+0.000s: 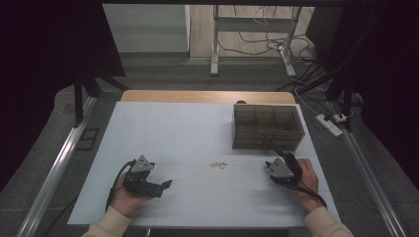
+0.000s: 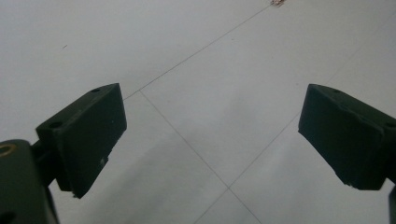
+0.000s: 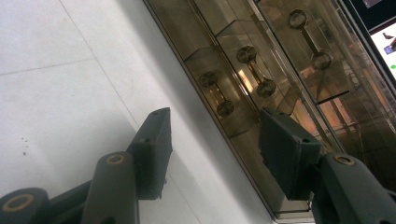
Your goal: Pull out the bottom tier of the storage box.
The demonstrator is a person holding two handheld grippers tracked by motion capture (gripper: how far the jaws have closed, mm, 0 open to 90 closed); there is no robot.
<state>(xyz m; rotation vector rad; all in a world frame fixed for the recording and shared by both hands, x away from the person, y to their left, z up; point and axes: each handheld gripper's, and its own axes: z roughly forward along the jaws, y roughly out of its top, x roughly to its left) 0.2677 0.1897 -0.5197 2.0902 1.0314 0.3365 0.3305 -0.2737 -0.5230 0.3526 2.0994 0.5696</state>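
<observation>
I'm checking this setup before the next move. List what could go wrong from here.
1. The right gripper sits close to the clear compartment box, jaws apart with nothing between them; a careless swing could knock the box.
2. The small pale pieces lie loose on the white table; they look tiny, so a gripper might scatter them.
3. The left gripper is open and points at bare table, short of the pieces.

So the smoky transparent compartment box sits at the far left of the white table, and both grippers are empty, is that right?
Not quite. The smoky transparent compartment box sits at the far right of the white table, as the high view shows. The rest holds: the left gripper and right gripper both have nothing between their jaws.
</observation>
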